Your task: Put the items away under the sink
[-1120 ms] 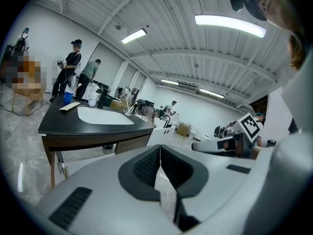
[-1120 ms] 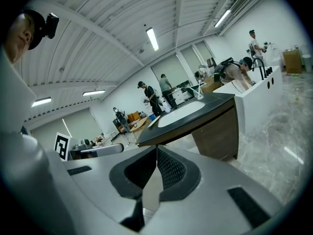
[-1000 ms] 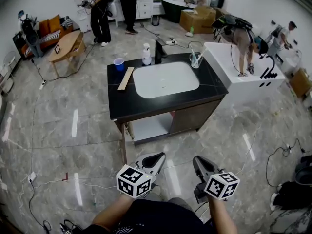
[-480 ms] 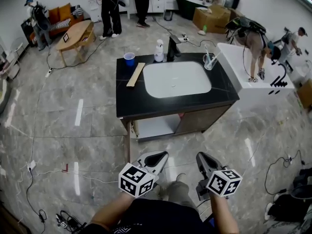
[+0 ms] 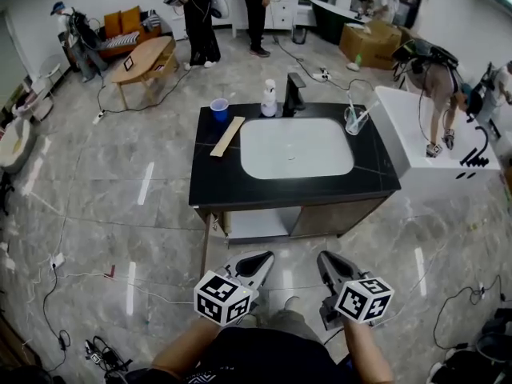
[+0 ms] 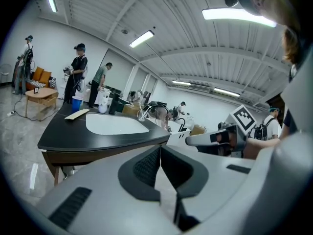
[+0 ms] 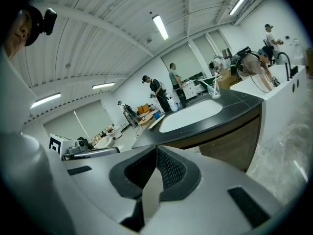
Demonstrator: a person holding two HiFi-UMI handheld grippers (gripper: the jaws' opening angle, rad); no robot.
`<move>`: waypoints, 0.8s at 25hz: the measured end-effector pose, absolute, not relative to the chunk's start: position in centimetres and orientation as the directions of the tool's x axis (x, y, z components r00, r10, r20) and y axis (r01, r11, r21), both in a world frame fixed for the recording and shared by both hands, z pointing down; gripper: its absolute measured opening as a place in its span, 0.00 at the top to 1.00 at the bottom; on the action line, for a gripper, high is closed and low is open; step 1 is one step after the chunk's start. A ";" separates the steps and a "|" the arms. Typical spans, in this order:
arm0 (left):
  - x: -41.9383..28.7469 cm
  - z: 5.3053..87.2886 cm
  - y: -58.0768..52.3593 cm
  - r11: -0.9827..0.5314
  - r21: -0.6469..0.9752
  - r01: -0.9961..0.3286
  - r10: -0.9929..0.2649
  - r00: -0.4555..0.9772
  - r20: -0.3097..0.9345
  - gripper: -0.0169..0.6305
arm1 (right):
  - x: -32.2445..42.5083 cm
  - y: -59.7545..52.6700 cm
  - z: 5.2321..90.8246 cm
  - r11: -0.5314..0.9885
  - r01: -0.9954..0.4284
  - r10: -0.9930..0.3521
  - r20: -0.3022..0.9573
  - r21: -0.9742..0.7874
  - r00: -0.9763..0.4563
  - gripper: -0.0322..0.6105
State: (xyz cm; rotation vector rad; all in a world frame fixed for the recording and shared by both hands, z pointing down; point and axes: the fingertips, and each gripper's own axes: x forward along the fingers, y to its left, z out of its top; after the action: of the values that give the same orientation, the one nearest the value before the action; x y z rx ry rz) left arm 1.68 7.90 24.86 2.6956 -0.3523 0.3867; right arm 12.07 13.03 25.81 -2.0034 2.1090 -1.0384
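Note:
A black-topped vanity (image 5: 216, 186) with a white basin (image 5: 296, 146) stands ahead of me. On it are a blue cup (image 5: 218, 109), a wooden strip (image 5: 227, 136), a white pump bottle (image 5: 270, 100), a black faucet (image 5: 294, 94) and a glass with a toothbrush (image 5: 354, 120). Below the top, the cabinet's left side stands open onto a pale shelf (image 5: 256, 224). My left gripper (image 5: 260, 259) and right gripper (image 5: 326, 261) hover side by side over the floor, short of the vanity, both shut and empty. In each gripper view the jaws meet: left gripper (image 6: 160, 148), right gripper (image 7: 156, 150).
A white unit (image 5: 432, 162) stands right of the vanity with a person (image 5: 436, 74) bent over it. Cables (image 5: 72, 266) trail over the marble floor at left. Farther back are a wooden coffee table (image 5: 144, 58), cardboard boxes (image 5: 372, 42) and two standing people (image 5: 200, 14).
The vanity has drawn closer and shifted right in the head view as I stepped toward it. Both grippers kept their place in front of me and stayed shut.

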 end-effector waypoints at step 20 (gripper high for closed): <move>8.2 23.1 6.3 -0.804 0.340 -0.488 -0.420 0.871 0.256 0.96 | 19.1 9.2 25.6 0.186 -0.848 -0.838 0.371 -0.496 -0.400 0.89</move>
State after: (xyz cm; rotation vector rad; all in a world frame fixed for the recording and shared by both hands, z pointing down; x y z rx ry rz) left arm 8.18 6.33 23.07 2.6428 -0.6699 0.2362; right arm 19.11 9.19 25.60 -1.7289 2.4311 -1.0345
